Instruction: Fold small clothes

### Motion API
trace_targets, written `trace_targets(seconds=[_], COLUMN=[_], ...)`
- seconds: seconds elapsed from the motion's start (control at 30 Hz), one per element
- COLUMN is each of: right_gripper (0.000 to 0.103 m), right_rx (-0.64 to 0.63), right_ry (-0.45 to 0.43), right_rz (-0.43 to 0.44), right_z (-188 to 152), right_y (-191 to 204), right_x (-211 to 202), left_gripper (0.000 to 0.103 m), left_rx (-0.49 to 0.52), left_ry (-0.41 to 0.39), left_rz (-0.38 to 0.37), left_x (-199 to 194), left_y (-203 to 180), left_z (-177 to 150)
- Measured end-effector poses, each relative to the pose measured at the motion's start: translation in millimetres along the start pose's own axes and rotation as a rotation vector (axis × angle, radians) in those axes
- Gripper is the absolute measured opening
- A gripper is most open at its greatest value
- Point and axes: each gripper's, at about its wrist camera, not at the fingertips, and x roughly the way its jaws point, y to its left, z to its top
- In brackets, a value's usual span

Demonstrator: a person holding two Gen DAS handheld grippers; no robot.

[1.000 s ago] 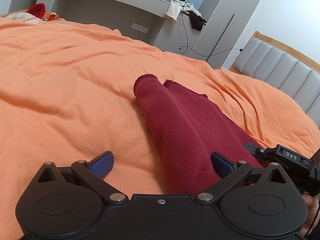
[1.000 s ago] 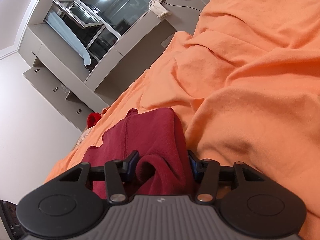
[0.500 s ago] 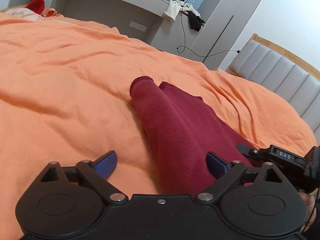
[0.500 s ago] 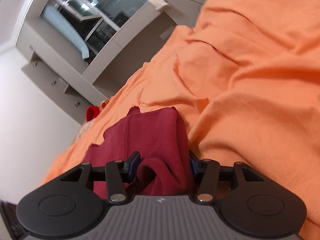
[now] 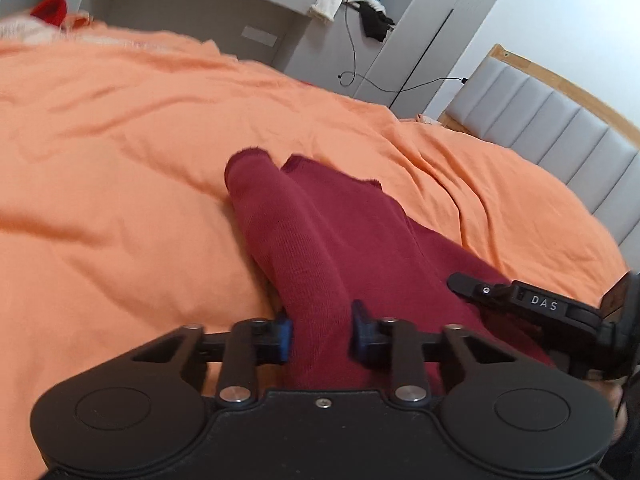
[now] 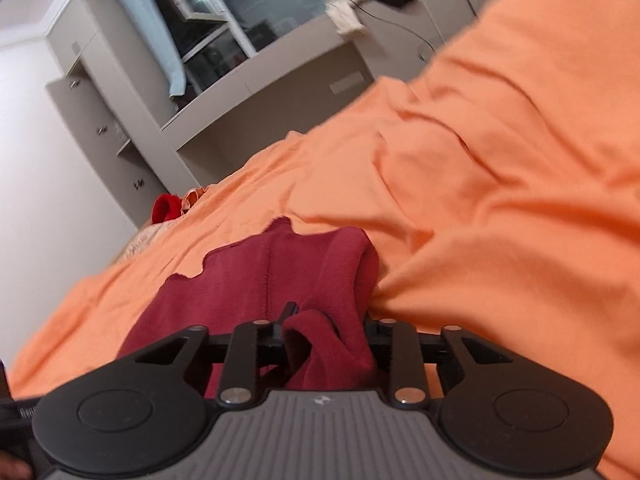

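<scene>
1. On the orange bed (image 5: 120, 208) lies the dark red garment (image 5: 320, 240), long and bunched
2. Left tongs (image 5: 320, 332) pinch one end of it
3. Right tongs (image 6: 326, 336) pinch a bunched end too
4. Step looks like the grab; next, lift both ends and lay it flat

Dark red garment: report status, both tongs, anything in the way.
Left tongs shut on dark red garment. Right tongs shut on its other end. Garment on orange bedspread. Nothing in the way.
</scene>
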Motion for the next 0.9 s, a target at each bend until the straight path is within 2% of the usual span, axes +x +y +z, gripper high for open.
trace_targets(seconds=[0.07, 0.17, 0.33, 0.47, 0.6, 0.7, 0.9], right_gripper=[0.026, 0.025, 0.025, 0.025, 0.025, 0.025, 0.029], right_rx=[-0.025, -0.059, -0.210, -0.320, -0.351, -0.398, -0.343], right_ry=[-0.040, -0.114, -0.198, -0.250, -0.227, -0.188, -0.100], right_rz=[0.004, 0.060, 0.082, 0.106, 0.121, 0.094, 0.066], right_z=[2, 6, 11, 13, 15, 9, 5], right_y=[10, 24, 64, 91, 108, 114, 105], right_x=[-5, -12, 0, 23, 47, 64, 78], left_gripper=[0.022, 0.019, 0.019, 0.019, 0.020, 0.020, 0.026], left_rx=[0.013, 0.076, 0.261, 0.266, 0.237, 0.228, 0.222], left_ry=[-0.027, -0.095, -0.258, -0.328, -0.339, -0.303, -0.254], left_rz=[0.003, 0.021, 0.135, 0.202, 0.257, 0.287, 0.334], left_x=[-5, -17, -39, -50, -46, -37, -27], left_y=[-4, -11, -18, -5, 11, 20, 31], left_z=[4, 11, 22, 32, 36, 35, 24])
